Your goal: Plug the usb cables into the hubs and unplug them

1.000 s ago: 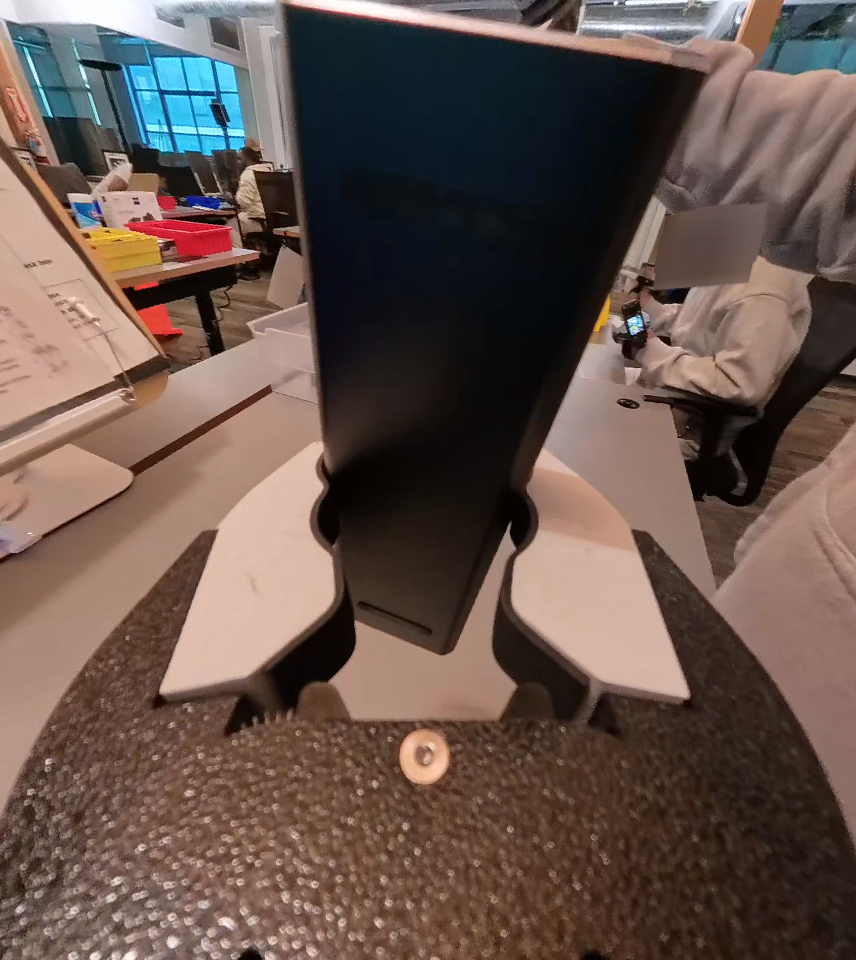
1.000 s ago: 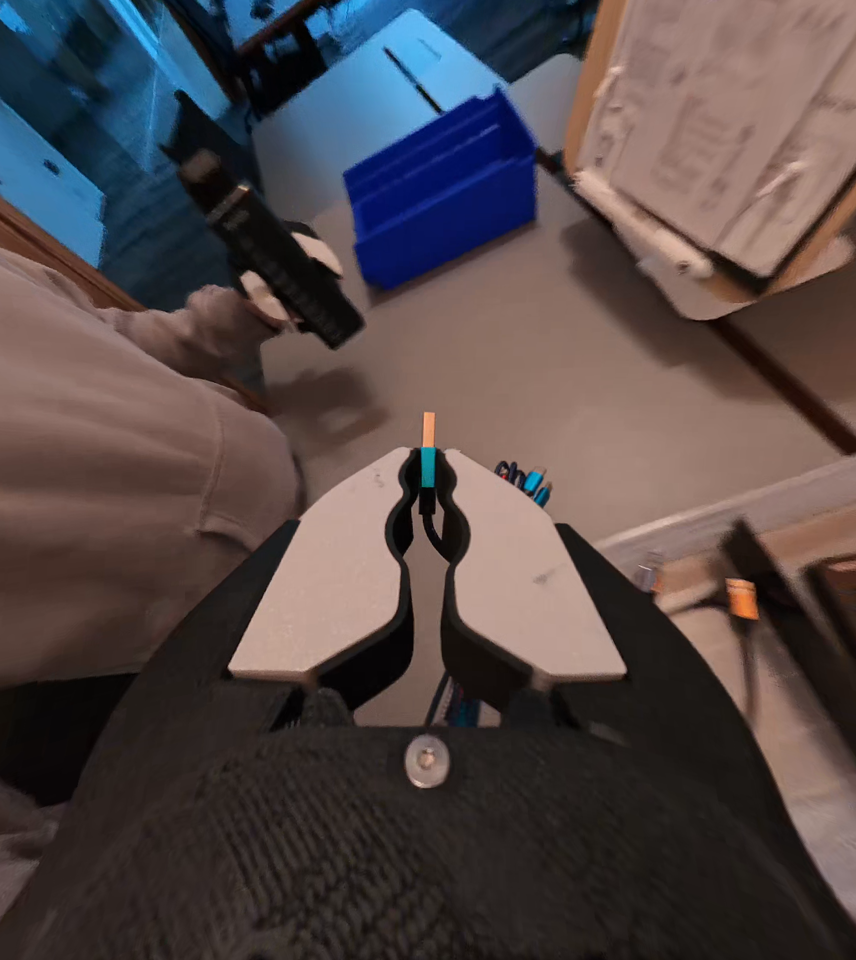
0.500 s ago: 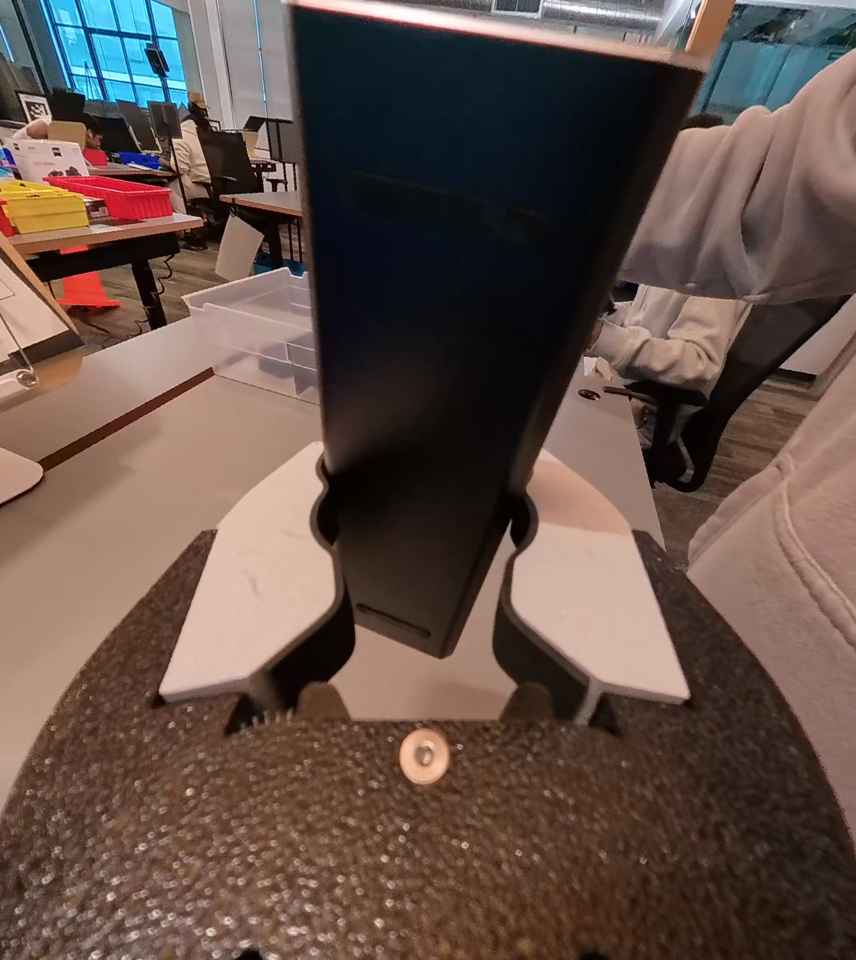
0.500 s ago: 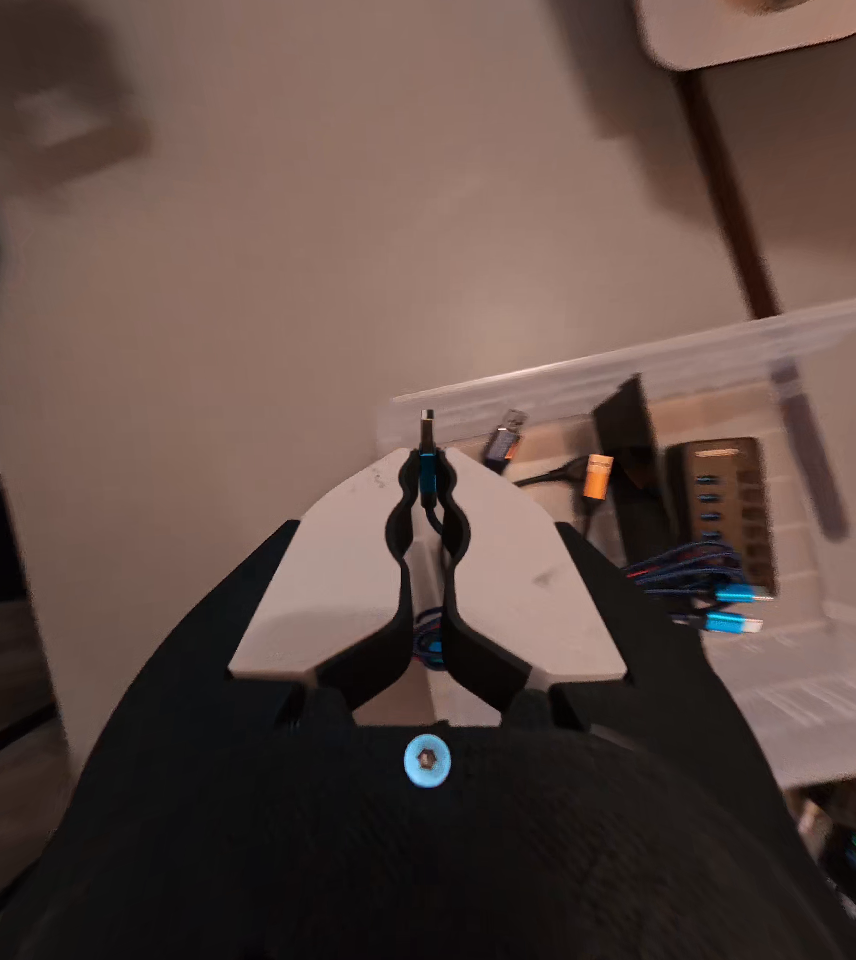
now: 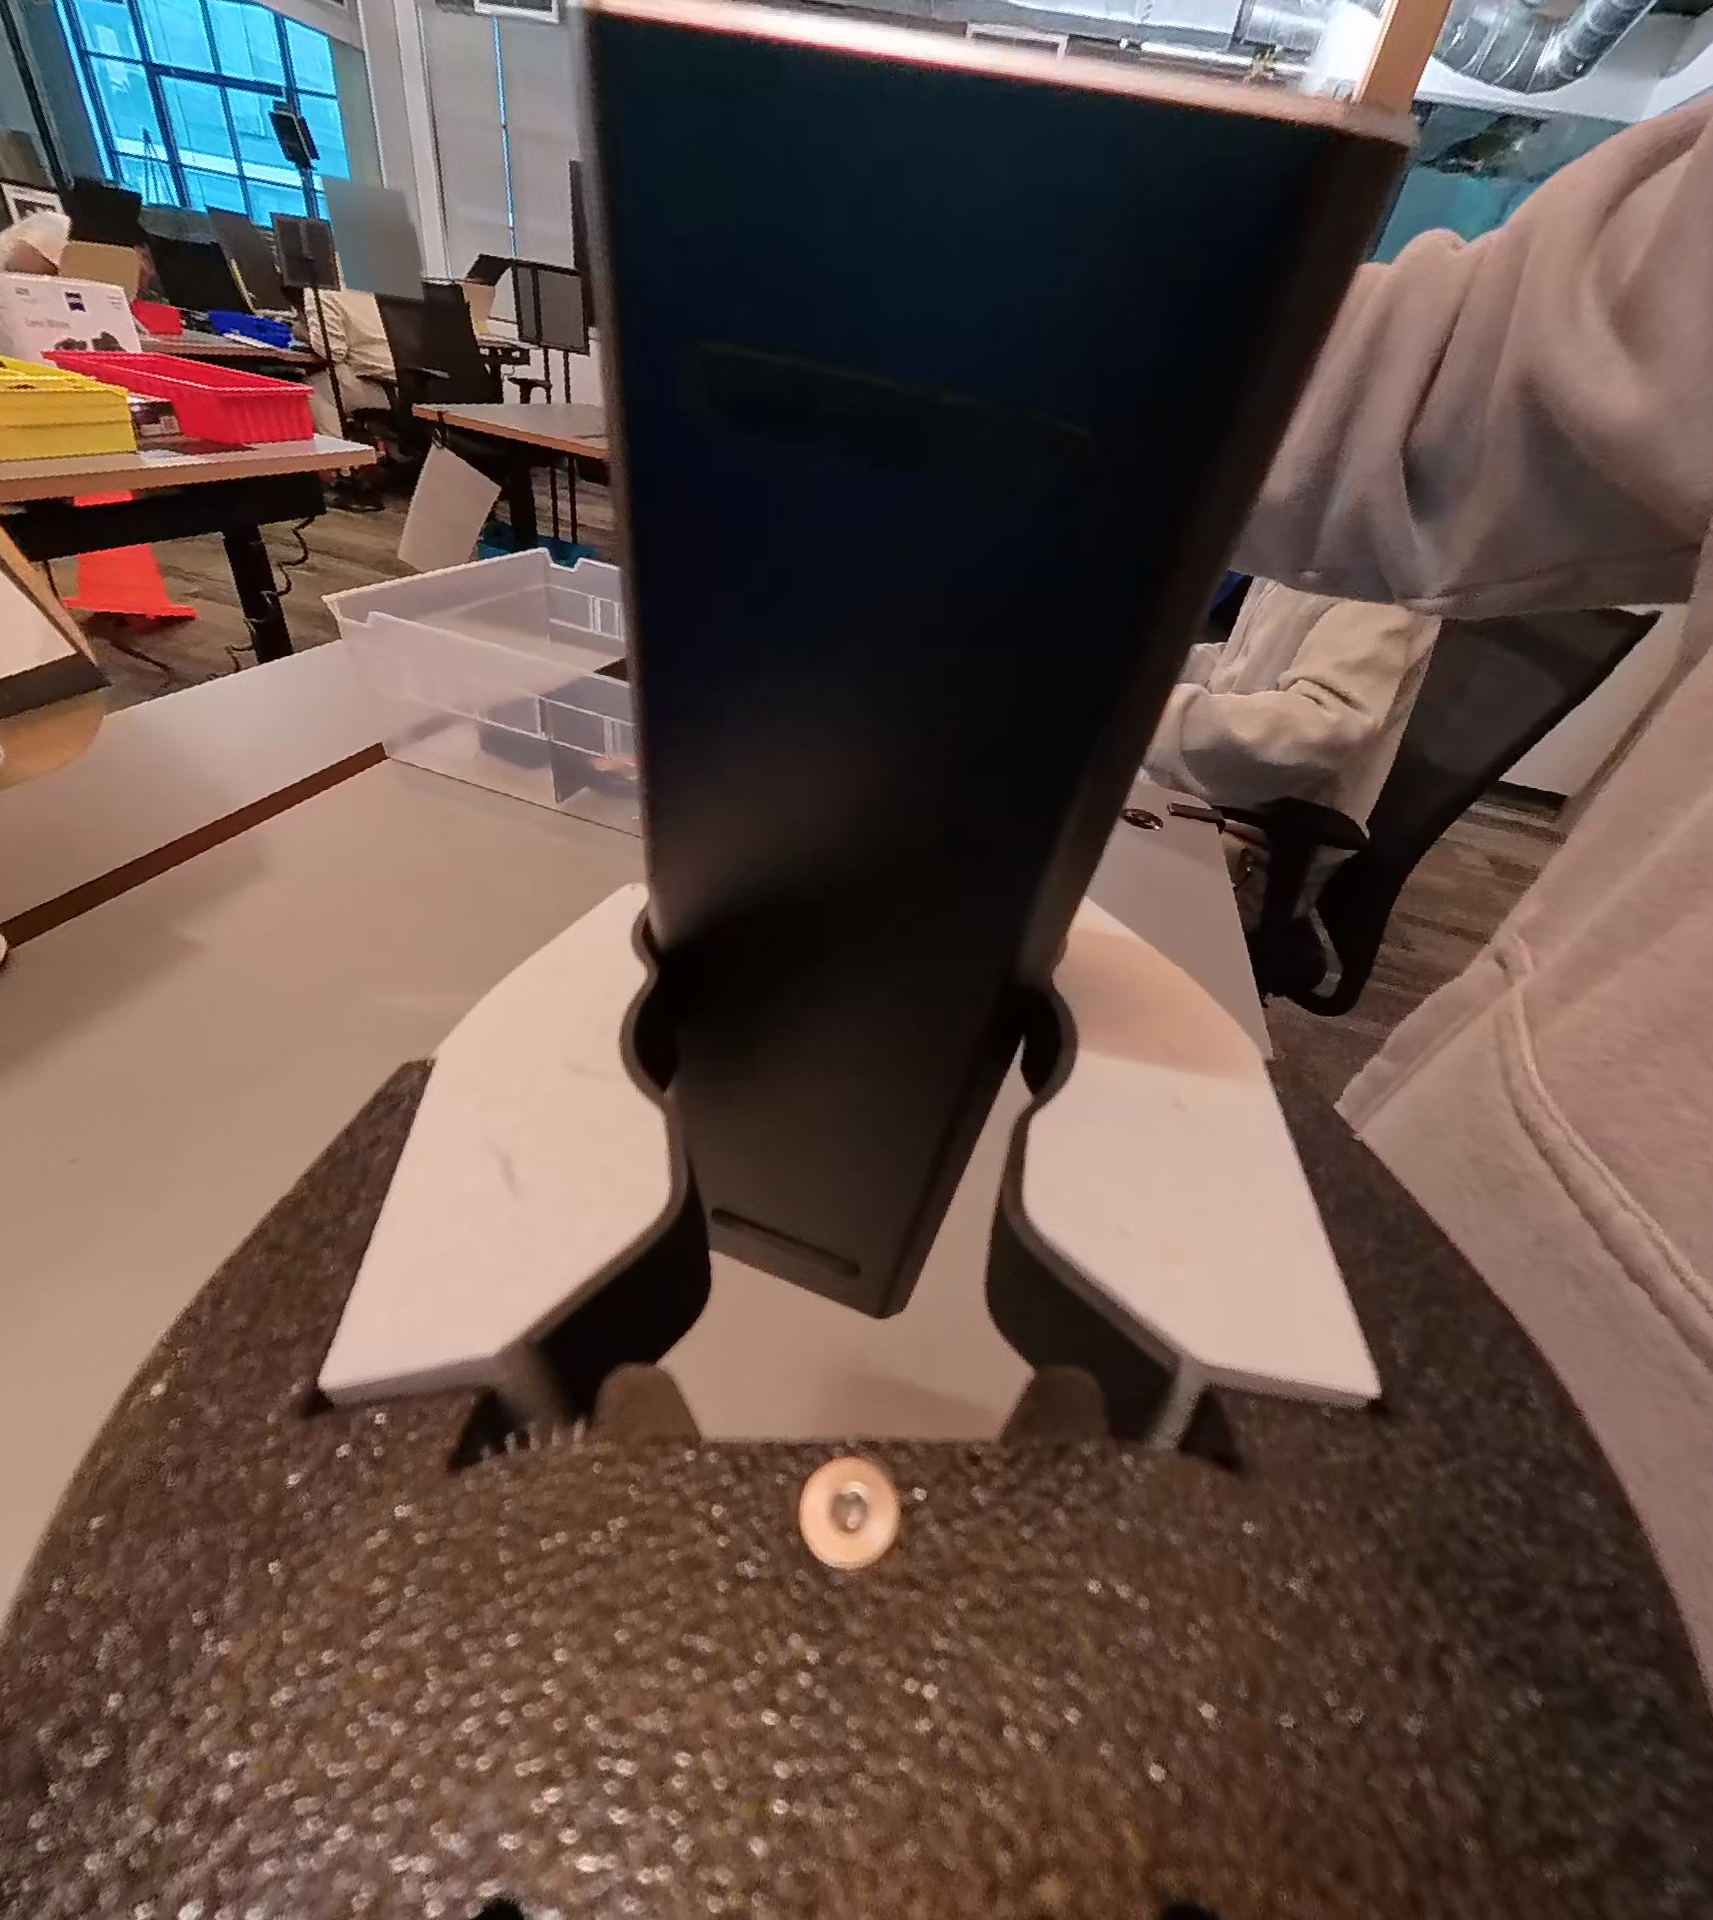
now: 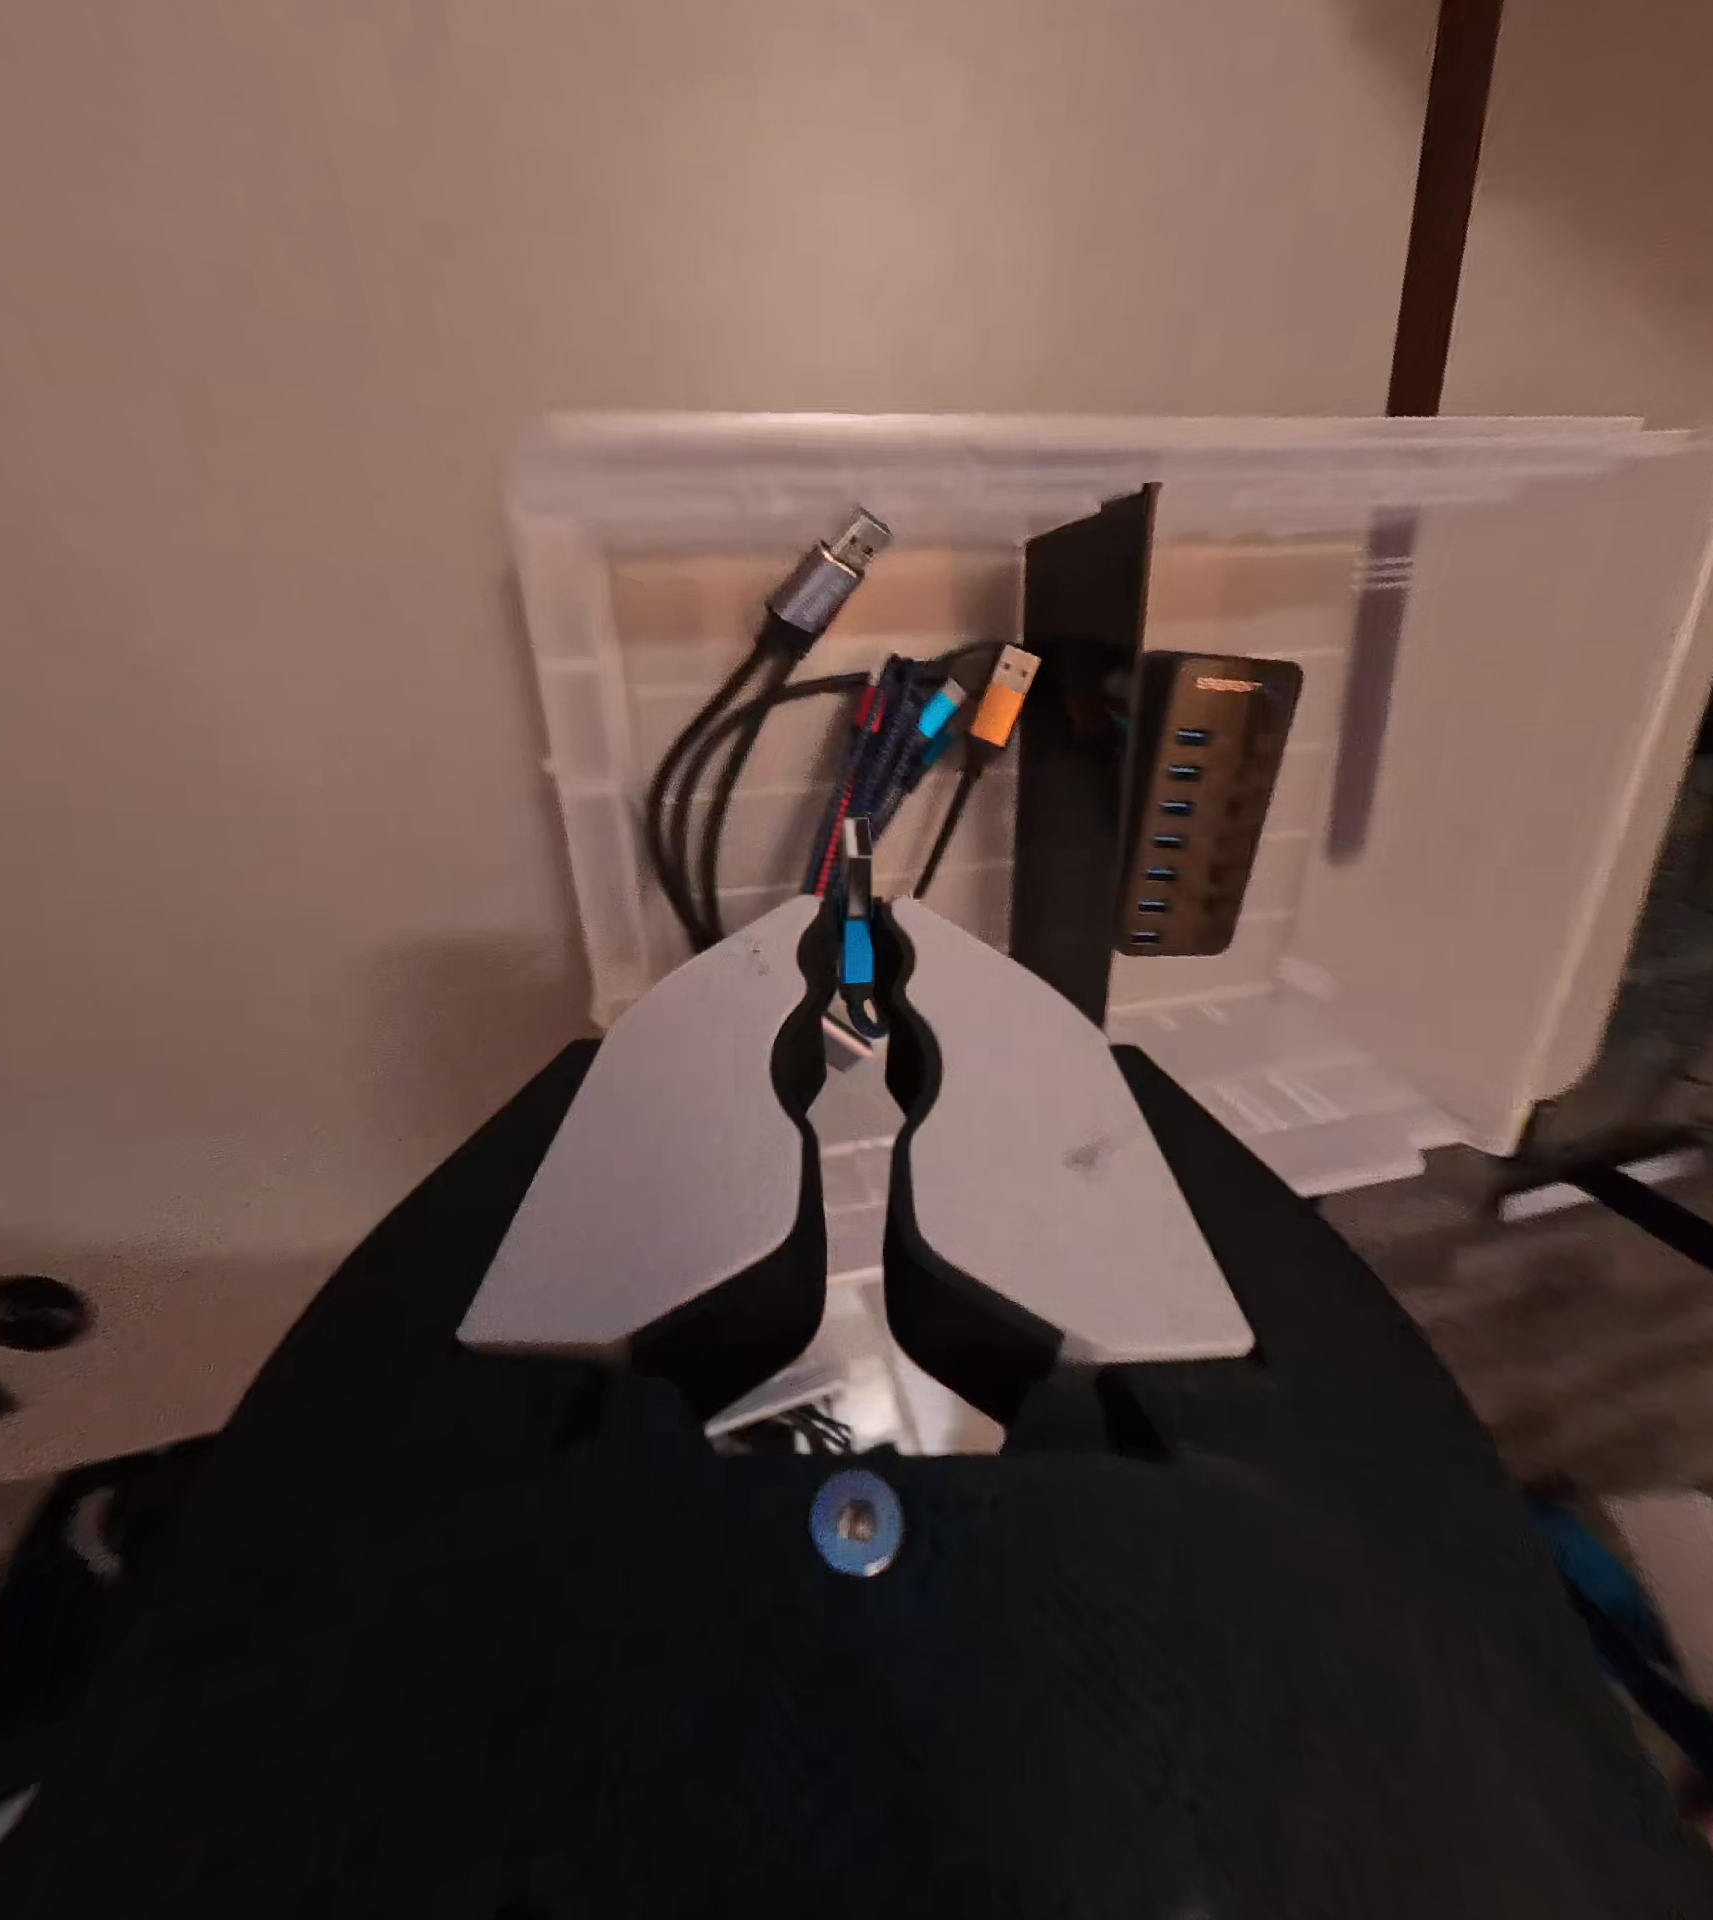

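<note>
A: Progress?

B: Mid-cycle, my read. The left gripper [image 5: 847, 1049] is clamped on a tall black hub [image 5: 935, 623], held up off the grey table [image 5: 208, 935]. No cable shows in that hub from the left wrist view; its port face isn't visible there.

A: Right side?

B: The right gripper [image 6: 857, 914] is pinched on a blue-collared usb plug [image 6: 856, 935], metal tip poking out past the fingertips. It hangs over the clear bin [image 6: 1454, 468], pointing down at the left compartment.

A: So plugging or unplugging?

B: Can't tell. Plug is free of any hub right now. Either just pulled or about to go in. More cables and a second hub look left to do.

A: What's in the bin?

B: Left compartment: grey-plug cable [image 6: 821, 582], orange-plug cable [image 6: 1003, 707], a braided bundle. Black divider [image 6: 1080, 727] between. Right compartment: second hub [image 6: 1205, 800], flat, row of blue ports, all empty.

A: Obstacles?

B: Loose cables tangled under the plug could snag. Divider stands close beside the lying hub. A beige sleeve [image 5: 1558, 364] crosses the left wrist view. The right view is blurred.
</note>
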Demonstrator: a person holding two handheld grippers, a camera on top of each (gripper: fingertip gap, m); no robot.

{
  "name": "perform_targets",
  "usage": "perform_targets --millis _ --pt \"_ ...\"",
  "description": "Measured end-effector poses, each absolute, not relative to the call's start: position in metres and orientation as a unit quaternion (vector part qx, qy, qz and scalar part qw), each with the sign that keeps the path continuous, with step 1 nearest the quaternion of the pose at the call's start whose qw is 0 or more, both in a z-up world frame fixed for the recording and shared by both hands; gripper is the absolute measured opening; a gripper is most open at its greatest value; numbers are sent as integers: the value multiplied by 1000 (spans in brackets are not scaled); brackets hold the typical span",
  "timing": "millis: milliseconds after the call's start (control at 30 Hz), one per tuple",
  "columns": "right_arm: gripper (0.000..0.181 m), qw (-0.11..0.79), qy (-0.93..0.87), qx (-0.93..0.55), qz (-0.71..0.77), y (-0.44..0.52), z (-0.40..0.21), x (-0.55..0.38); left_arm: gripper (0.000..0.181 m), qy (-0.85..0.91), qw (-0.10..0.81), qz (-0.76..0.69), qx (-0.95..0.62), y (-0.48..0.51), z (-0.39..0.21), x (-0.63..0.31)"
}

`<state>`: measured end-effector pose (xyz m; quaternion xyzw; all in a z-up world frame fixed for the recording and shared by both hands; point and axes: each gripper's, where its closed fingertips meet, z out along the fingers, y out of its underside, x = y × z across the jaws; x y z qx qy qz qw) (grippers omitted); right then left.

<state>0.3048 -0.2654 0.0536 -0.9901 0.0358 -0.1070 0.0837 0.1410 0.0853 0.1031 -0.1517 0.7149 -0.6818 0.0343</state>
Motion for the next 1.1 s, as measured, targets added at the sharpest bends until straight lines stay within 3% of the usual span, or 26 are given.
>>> perform_targets --millis 33,200,333,467,533,600,733,867,967,1100 --pt "7 75 29 -989 -128 -267 54 311 65 715 31 -682 -151 85 103 140" --pt "9 82 27 -963 -256 -263 54 340 65 715 24 -682 -154 83 99 138" --pt "13 145 110 -973 -141 -252 5 313 65 715 19 -682 -151 82 98 136" --pt "38 134 210 -958 -140 -262 -27 313 65 715 16 -682 -151 82 99 137" --pt "55 140 231 -949 -161 -262 -24 315 65 714 15 -684 -150 81 100 136" --pt "60 159 251 -933 -201 -260 -4 321 65 714 13 -684 -150 81 100 136" --pt "77 281 263 -897 -215 -215 61 307 65 715 6 -684 -145 76 99 136" --pt "90 468 184 -854 -137 -95 121 239 65 721 -2 -680 -136 67 95 136" --pt "88 579 114 -804 -79 -3 149 180 65 729 -8 -673 -125 59 94 135" --pt "79 595 84 -799 -33 68 143 140 65 742 8 -662 -109 50 93 136"
